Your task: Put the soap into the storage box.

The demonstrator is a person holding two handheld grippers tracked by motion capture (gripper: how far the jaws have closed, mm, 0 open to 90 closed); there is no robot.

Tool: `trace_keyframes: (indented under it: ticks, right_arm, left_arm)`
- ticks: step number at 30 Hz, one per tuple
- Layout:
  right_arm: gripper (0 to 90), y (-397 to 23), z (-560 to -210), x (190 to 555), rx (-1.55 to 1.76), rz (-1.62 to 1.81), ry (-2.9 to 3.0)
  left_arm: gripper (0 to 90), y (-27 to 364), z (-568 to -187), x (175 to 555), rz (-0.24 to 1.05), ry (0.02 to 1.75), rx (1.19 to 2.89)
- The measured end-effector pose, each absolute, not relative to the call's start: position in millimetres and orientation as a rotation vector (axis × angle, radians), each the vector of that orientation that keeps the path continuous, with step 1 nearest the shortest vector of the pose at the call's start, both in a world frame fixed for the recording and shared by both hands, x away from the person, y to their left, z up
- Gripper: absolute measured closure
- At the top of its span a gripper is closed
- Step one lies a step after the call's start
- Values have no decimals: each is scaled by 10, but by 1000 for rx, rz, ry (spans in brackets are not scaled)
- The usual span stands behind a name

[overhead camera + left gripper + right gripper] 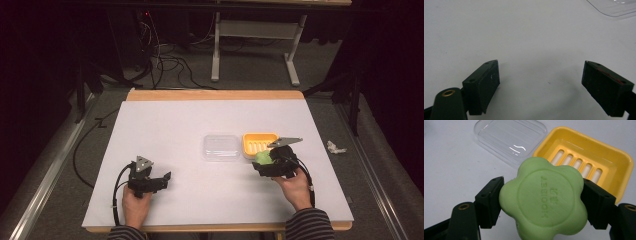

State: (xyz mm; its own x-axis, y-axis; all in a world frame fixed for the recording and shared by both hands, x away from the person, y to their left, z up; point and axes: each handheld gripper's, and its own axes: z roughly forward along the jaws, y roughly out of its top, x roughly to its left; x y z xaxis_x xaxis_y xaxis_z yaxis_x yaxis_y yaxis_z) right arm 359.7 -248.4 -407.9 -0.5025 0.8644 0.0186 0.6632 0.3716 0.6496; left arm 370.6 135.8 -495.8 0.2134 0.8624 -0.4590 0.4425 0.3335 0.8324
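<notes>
The right gripper (541,207) pinches the green soap (543,199) just before the yellow dish (621,180) (clear lid (506,137) beside it), while the left gripper (541,87) rests spread on the table (524,37).

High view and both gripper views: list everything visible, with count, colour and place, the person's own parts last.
soap: one, green, flower-shaped, clamped in the right gripper just short of the dish
soap dish: one, yellow, slotted, right of table centre
clear lid: one, transparent, touching or nearly touching the dish's left side
crumpled scrap: one, white, off the table's right edge
table: one, white top, wooden edge
cables: several, black, on the floor beyond the table
left gripper: one, black, open, over bare table
right gripper: one, black, shut on the soap
hands: two, striped sleeves, bottom edge
</notes>
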Motion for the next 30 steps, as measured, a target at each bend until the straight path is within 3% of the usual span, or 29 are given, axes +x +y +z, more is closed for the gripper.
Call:
trace_keyframes:
  ticks: [30]
  right_arm:
    - [269, -2549, -3976, 3954, 1424, 849, 2251]
  left_arm:
    - [154, 1365, -4953, 3702, 440, 1413, 1289]
